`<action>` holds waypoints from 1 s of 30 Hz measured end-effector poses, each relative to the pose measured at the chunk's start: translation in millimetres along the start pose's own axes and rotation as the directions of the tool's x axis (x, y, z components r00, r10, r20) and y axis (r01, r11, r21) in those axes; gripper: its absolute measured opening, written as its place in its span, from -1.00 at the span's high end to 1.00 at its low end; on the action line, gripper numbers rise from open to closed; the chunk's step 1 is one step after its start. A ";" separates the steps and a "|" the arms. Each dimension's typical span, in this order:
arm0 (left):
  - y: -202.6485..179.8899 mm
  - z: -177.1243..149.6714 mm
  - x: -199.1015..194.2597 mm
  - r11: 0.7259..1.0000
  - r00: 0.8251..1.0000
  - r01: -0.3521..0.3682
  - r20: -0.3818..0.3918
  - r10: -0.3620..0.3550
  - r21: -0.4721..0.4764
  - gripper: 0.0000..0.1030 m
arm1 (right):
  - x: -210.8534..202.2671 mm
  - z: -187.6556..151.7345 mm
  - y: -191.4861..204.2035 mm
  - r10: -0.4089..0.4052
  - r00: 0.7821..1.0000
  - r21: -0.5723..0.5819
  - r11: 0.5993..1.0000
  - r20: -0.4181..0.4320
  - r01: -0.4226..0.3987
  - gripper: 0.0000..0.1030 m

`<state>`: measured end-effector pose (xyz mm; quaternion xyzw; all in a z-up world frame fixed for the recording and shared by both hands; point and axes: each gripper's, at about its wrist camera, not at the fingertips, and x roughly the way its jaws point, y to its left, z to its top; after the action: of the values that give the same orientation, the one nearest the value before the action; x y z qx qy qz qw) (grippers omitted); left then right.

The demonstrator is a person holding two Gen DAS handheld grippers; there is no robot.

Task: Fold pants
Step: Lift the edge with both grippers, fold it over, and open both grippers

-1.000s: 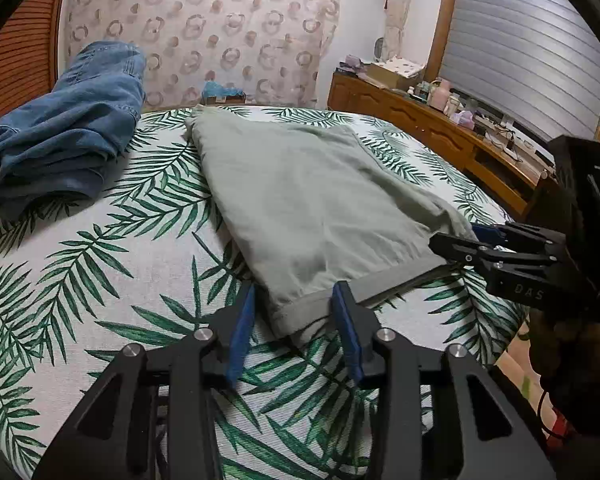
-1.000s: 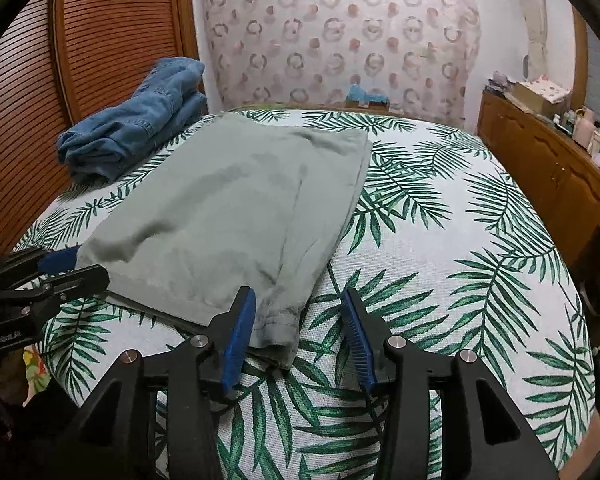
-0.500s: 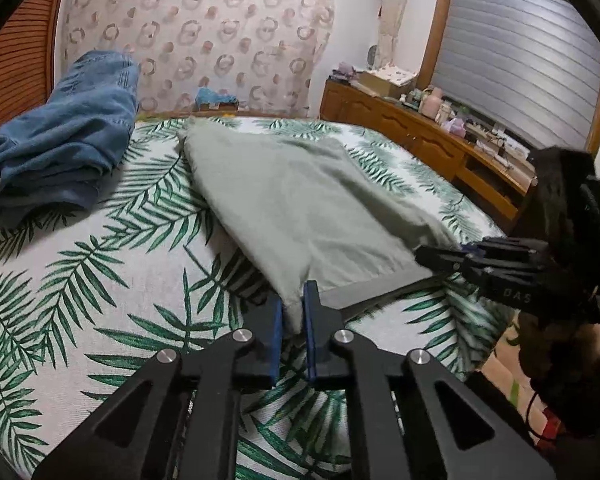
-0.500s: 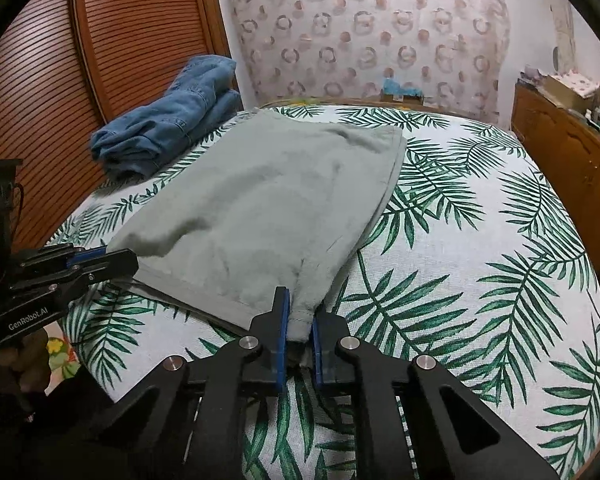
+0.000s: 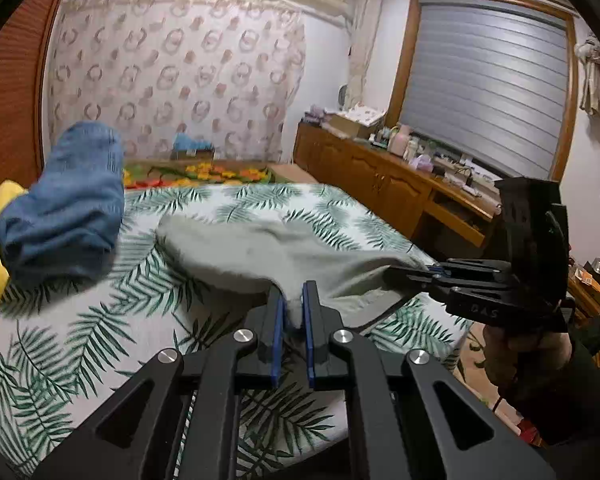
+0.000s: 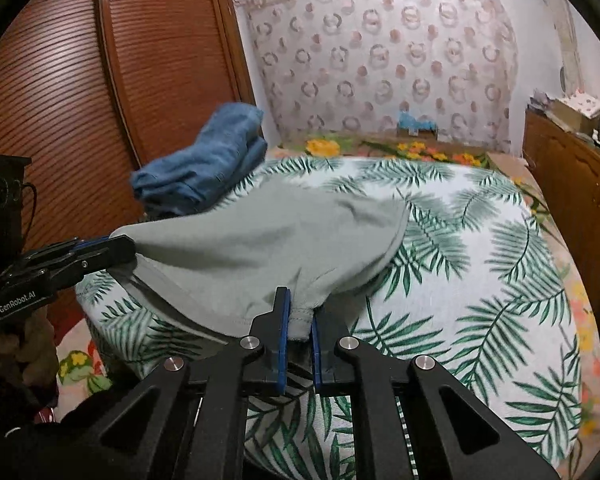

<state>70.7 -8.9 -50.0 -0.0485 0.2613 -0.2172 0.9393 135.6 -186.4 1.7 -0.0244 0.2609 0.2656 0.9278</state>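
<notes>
Grey-green pants [image 5: 268,252] lie on a bed with a palm-leaf sheet [image 5: 80,320]. My left gripper [image 5: 292,312] is shut on one near corner of the pants and holds it above the sheet. My right gripper [image 6: 299,320] is shut on the other near corner of the pants [image 6: 260,248]. The near end of the pants hangs stretched between both grippers; the far end still rests on the sheet [image 6: 480,280]. Each gripper shows in the other's view: the right one [image 5: 428,270] and the left one [image 6: 100,248].
Folded blue jeans [image 5: 68,208] sit on the far left of the bed, also in the right wrist view [image 6: 204,168]. A wooden sideboard [image 5: 400,184] with clutter runs along the right. A slatted wooden door [image 6: 80,100] stands left. A patterned curtain [image 5: 172,80] hangs behind.
Both grippers closed on the near corners of the pants, then lifted them off the sheet and carried them forward; the near end now hangs in the air.
</notes>
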 end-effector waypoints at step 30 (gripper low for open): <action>25.0 13.1 14.9 0.999 0.999 -0.041 -0.003 0.041 -0.025 0.81 | 9.5 22.6 -7.7 -0.031 0.999 -0.001 1.000 0.038 0.031 0.84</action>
<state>98.5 6.9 -50.9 -0.0545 0.2659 -0.1946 0.9426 157.0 -184.3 15.8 -0.0242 0.2425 0.2519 0.9366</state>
